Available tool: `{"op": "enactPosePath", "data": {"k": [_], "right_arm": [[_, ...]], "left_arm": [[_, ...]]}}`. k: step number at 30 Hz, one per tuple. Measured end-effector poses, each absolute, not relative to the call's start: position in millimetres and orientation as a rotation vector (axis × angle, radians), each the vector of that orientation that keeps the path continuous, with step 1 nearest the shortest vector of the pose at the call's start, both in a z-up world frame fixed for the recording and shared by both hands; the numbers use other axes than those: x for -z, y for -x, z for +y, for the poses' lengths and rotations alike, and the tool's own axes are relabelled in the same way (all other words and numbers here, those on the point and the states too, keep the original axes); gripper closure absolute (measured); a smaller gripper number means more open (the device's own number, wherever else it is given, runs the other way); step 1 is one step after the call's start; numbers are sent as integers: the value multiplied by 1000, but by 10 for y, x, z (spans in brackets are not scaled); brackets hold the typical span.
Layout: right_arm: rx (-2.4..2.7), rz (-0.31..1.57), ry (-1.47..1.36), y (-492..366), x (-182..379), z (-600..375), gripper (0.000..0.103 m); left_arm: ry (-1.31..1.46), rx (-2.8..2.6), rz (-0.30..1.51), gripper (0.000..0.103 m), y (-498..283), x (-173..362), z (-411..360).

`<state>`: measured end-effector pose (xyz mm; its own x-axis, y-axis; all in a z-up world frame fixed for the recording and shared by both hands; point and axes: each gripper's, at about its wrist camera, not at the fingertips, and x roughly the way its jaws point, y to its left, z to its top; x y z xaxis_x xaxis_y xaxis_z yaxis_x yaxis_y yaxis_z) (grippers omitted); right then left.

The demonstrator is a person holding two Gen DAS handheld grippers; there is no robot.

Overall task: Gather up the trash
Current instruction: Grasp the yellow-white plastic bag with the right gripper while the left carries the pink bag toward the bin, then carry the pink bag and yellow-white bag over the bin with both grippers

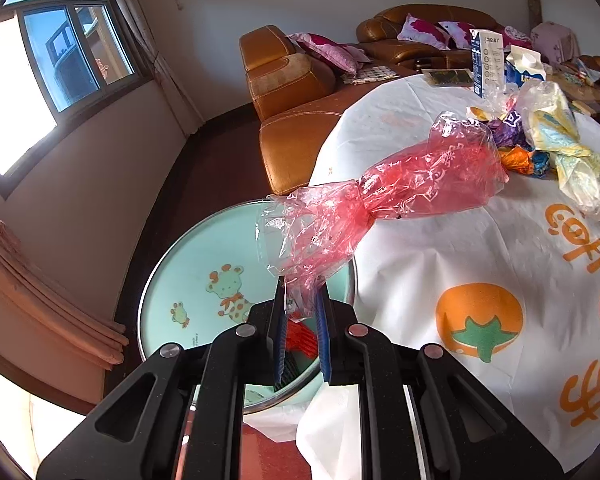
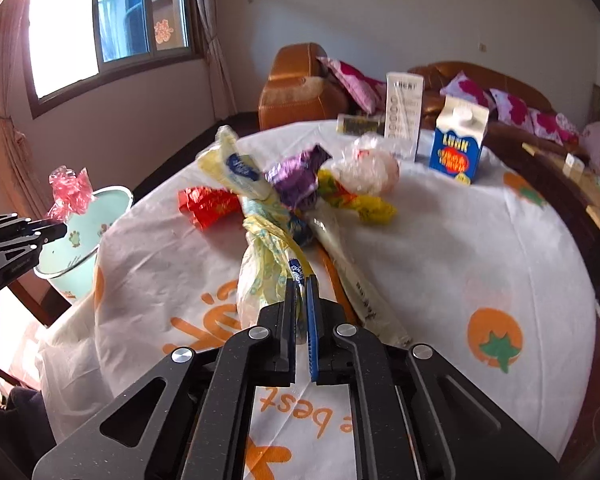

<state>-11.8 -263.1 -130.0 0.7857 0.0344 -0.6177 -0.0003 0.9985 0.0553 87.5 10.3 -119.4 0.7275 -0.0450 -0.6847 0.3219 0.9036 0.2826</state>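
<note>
Left hand-held gripper (image 1: 302, 300): clamped on red plastic wrapper (image 1: 420, 176), above the mint bin (image 1: 180, 280).
Right hand-held gripper (image 2: 301, 288): pinching yellow bag (image 2: 268, 264).
Carton (image 2: 458, 148) ahead: "LOOK".
Desk (image 2: 440, 248) cloth: "best".

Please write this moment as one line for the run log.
left gripper: shut on red plastic wrapper, above mint-green bin | right gripper: shut on yellow plastic bag on table
</note>
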Motion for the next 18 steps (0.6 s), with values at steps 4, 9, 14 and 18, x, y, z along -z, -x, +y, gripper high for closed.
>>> {"op": "enactPosePath", "data": {"k": [4, 9, 14, 18], "right_arm": [[-32, 631, -21, 124, 1211, -2610, 98], [-68, 614, 19, 78, 1145, -2528, 98], [-104, 597, 67, -107, 1057, -2422, 98], [-140, 583, 99, -254, 985, -2294, 98]], "left_arm": [[-390, 188, 728, 90, -909, 1163, 168], [-378, 164, 726, 90, -959, 1140, 266], [-379, 128, 732, 90, -1033, 1137, 382], [-371, 100, 746, 90, -1095, 1158, 492]]}}
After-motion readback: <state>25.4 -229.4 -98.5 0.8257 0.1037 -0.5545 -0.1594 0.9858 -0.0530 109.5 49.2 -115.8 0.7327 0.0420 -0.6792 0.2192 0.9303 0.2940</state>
